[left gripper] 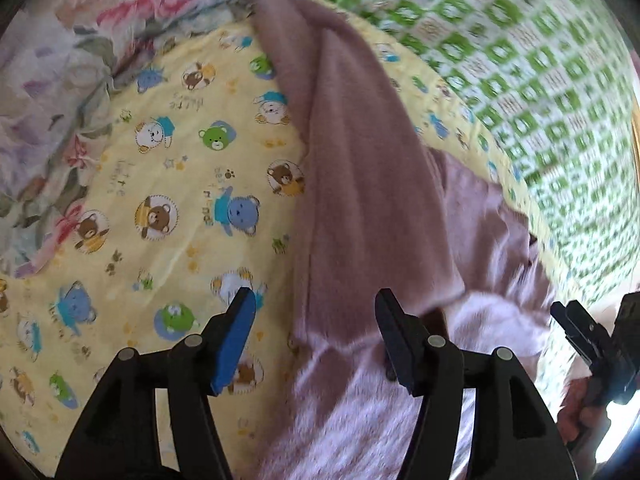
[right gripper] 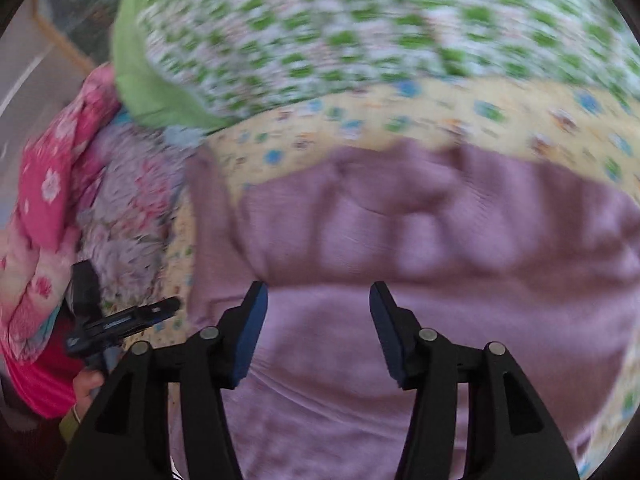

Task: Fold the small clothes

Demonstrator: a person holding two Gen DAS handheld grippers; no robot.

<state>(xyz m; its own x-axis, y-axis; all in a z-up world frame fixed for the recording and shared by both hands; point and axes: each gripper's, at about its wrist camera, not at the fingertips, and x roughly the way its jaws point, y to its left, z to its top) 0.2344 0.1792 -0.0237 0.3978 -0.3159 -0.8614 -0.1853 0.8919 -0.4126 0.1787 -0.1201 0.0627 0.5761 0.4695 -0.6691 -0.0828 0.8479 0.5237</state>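
- The left gripper point(left gripper: 316, 308) and right gripper point(right gripper: 318, 300) are hovering with jaws standing wide, nothing between them, likely freeing the cloth so the fold settles.
- The mauve garment point(left gripper: 360, 184) is lying on the yellow bear-print sheet point(left gripper: 168, 184), one soft fuzzy sleeve stretching toward twelve o'clock.

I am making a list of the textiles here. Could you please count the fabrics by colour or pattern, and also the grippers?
Mauve garment: 1
Yellow bear-print sheet: 1
Green-and-white checked cloth: 1
Pale floral fabric: 1
Pink flowered fabric: 1
Grippers: 2, left gripper and right gripper, both open
Total: 7
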